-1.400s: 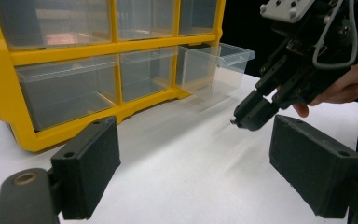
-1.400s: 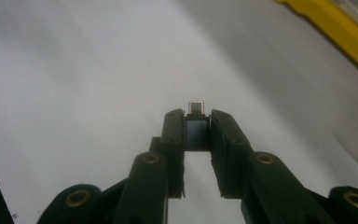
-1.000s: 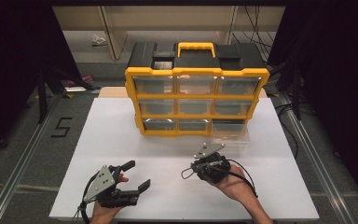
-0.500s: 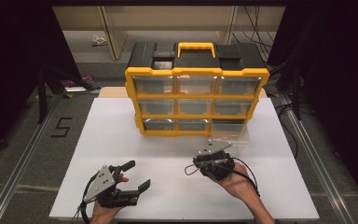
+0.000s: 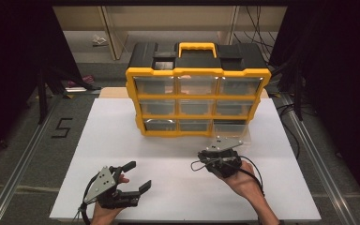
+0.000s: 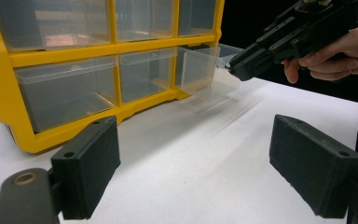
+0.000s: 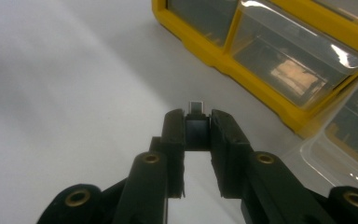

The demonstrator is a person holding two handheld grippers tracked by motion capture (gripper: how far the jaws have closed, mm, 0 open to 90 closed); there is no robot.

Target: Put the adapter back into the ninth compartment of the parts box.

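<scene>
Right gripper view: right gripper (image 7: 197, 123) has its jaws drawn in on a small dark block (image 7: 196, 130) with a pale metal end, clamped between the pads, tip poking out just past them. Block hangs above the white bench (image 7: 74, 84), just short of the clear drawer (image 7: 340, 140) that stands pulled out of the organiser's bottom row at the lower right corner. Yellow frame of the organiser (image 7: 261, 88) runs diagonally across the top right.

High view: right gripper (image 5: 221, 157) sits in the person's right hand (image 5: 243, 180), near the front of the organiser (image 5: 197, 101), just before the pulled-out drawer (image 5: 232, 133). Organiser is yellow and black, three rows of three clear drawers, carry handle on top, standing toward the far side of the bench (image 5: 122, 136).

Left gripper (image 5: 129, 180) rests low at the near left of the bench, jaws spread wide, nothing between them, well apart from the organiser.

Left gripper view: its own two pads (image 6: 86, 163) stand far apart over bare bench; beyond them the right gripper (image 6: 242, 67) meets the pulled-out drawer's (image 6: 205, 70) rim
</scene>
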